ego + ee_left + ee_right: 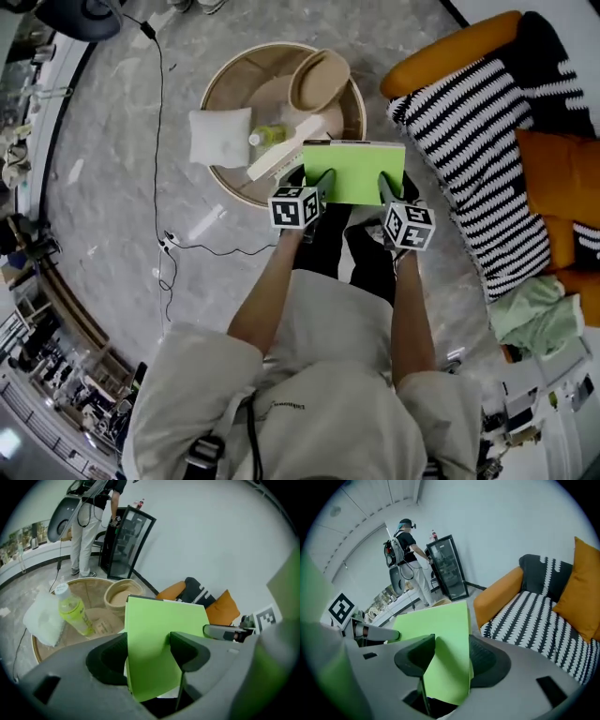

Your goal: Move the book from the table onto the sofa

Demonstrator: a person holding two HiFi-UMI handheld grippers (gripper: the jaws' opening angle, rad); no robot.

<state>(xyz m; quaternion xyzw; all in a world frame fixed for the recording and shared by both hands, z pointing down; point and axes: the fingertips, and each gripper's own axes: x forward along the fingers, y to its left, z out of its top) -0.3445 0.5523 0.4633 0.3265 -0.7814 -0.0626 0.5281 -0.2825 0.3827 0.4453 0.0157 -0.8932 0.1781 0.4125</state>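
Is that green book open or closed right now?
Closed. Only the flat green cover of the book shows, and the left gripper and right gripper each clamp it shut at one edge.

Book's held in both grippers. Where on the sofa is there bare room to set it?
On the sofa, the striped throw is bare from its far end to the green cloth, beside the orange cushion: likely room for the book. Crowded: the round table, and near the cloth.

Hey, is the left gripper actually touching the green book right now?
Touching. The left gripper view shows the left gripper with both jaws pressed against the faces of the green book.
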